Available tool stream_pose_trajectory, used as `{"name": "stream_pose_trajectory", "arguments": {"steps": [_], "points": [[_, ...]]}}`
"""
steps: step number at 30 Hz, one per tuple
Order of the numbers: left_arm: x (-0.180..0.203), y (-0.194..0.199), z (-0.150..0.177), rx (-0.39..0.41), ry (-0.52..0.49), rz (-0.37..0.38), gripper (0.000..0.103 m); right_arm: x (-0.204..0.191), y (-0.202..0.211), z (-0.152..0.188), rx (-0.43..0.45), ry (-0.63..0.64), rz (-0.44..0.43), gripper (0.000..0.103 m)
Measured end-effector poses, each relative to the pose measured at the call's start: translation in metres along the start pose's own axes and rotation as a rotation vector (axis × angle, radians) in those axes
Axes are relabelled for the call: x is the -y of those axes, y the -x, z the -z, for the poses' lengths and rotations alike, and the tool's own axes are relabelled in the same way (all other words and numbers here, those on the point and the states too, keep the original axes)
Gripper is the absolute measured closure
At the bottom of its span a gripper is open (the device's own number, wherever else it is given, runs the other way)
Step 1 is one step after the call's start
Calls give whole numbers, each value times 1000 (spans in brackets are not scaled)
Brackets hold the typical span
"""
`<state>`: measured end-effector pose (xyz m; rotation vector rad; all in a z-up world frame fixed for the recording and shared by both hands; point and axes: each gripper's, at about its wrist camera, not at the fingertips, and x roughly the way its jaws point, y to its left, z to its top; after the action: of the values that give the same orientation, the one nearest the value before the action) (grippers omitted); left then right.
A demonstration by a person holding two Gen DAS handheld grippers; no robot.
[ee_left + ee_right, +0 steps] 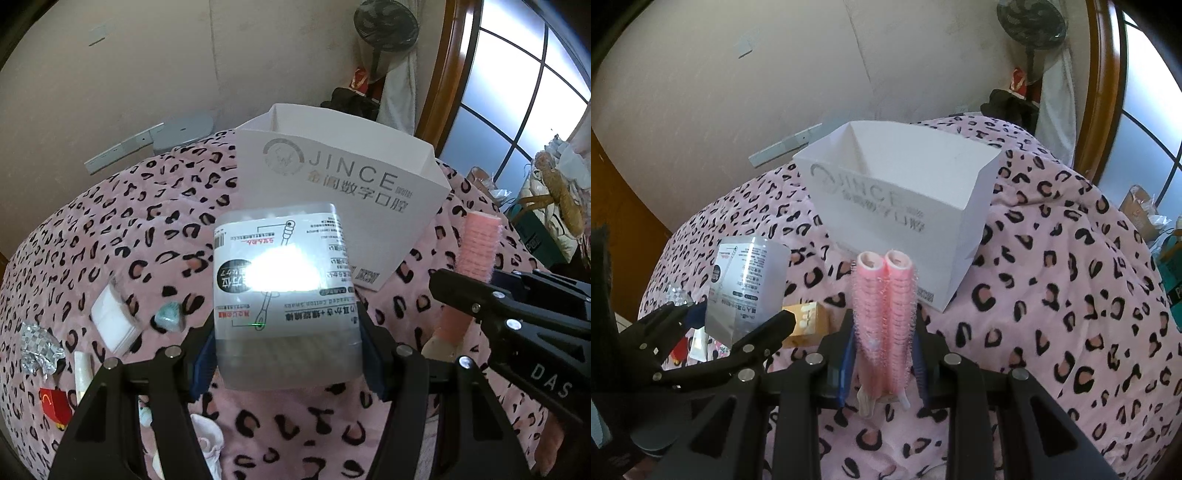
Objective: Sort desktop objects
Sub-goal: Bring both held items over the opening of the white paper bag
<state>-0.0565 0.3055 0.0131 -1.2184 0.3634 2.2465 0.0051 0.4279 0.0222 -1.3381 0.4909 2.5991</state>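
While a leopard-print blanket (1052, 295) (pink) covers the surface, left tongs (288, 347) clamp a swab box (284, 288), right tongs (884, 354) rollers (884, 314).

I'm working in someone's home, a lived-in bedroom by the look of it: a pink leopard-print blanket (1052, 258) covers the surface, a standing fan (384, 26) draped with cloth fills the corner, beside a wood-framed window (524, 92).
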Motion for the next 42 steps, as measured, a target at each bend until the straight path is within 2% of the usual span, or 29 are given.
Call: {"name": "stream_pose_trajectory", "arguments": {"steps": [22,28,37,42], "points": [[4,-1,-59,54,-37,-8,38,10,0,-48,51,7,0,76],[4,2,-91,72,-51,20,38,14,5,-73,76,5,-16,76],[-1,-9,-159,79,-60,88,38,29,5,-125,106,-15,-35,76],[-1,-23,-186,69,-54,100,38,30,-6,-153,122,-6,-14,76]]}}
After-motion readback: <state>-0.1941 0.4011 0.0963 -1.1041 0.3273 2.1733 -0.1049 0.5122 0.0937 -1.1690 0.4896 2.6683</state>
